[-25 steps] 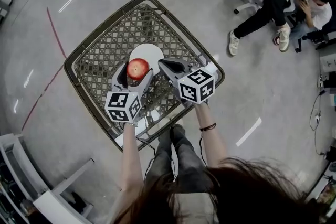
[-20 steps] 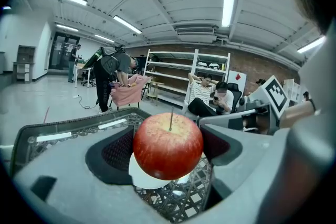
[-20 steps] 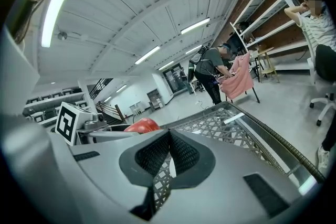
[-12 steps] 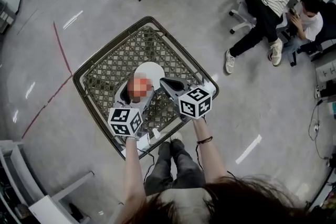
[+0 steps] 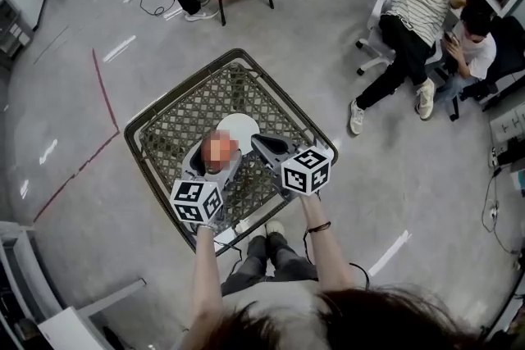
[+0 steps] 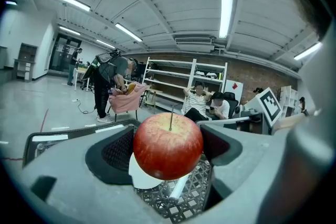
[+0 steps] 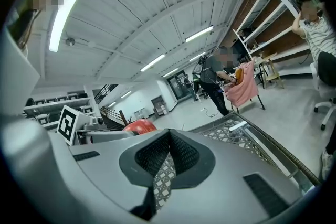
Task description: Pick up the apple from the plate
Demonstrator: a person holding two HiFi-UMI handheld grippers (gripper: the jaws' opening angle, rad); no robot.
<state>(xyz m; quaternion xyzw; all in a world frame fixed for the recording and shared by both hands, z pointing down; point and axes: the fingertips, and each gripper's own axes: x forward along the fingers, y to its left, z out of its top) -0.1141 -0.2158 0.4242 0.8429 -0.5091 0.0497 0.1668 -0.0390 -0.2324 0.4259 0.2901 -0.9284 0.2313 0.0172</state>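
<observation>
apple (image 6: pixel 168 147) sitting clamped between the padded jaws of the left tool (image 5: pixel 215 155), which is gripping it by its sides, stem pointing up. the fruit is hanging over the near edge of the white plate (image 5: pixel 243 127). in the left gripper view it is looking clear of the plate, with the plate's pale rim and the open weave showing beneath it. the pick is therefore appearing essentially done, with little left beyond carrying the apple further off, if that. the right tool (image 7: pixel 168 134) is idling just beside it to the right, its jaws pressed together at the tips and holding nothing.

the apple is showing glossy red skin streaked with yellow, round and firm-looking, with a thin dry stem rising from its dimple. the plate is reading as smooth, flat and round. the desk (image 5: pixel 176 120) is wearing a top of stiff diamond lattice inside a rounded dark frame, and is standing on grey polished floor (image 5: pixel 90 201). the tools are showing matte grey moulded shells with dark ribbed pads, each carrying a black-and-white marker cube.
</observation>
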